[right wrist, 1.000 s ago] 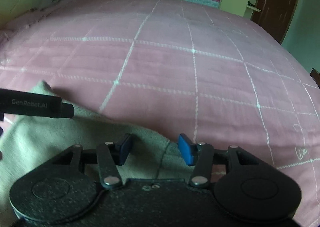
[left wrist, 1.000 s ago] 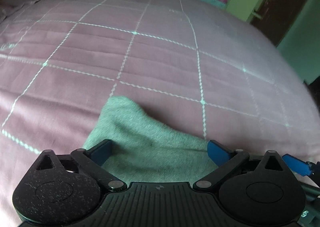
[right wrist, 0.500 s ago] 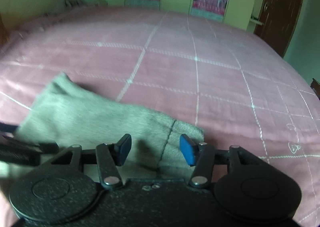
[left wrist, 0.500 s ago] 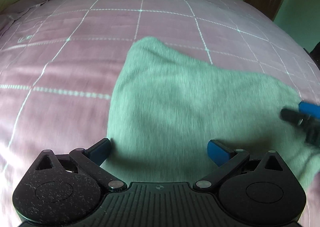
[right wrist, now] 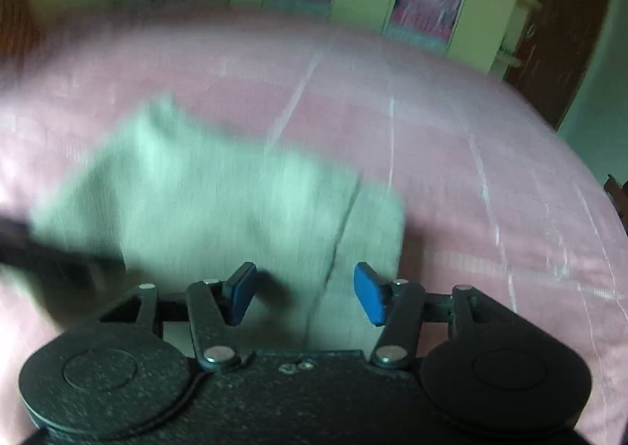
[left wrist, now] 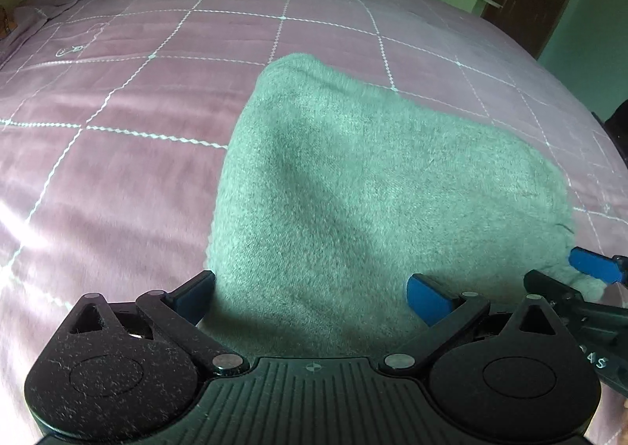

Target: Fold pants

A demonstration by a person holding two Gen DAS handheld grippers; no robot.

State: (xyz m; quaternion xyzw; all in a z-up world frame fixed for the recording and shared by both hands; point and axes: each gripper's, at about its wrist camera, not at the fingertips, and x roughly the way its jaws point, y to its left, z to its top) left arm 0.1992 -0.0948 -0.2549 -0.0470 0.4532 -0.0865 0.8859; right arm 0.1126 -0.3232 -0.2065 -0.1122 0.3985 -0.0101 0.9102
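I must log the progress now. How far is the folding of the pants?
Done, as it looks: the pants lie on the pink bedspread as one compact folded bundle, with a seam visible. In hand: nothing; the left gripper and the right gripper both have open jaws over the near edge. Left: perhaps only a last fold or smoothing; the right view is blurred.

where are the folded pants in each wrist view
Left wrist: pants fill centre to right, reaching down between the open left claw.
Right wrist: pants, blurred, lie centre-left, above the open right claw.
Shared landmark: pink grid-stitched bedspread.
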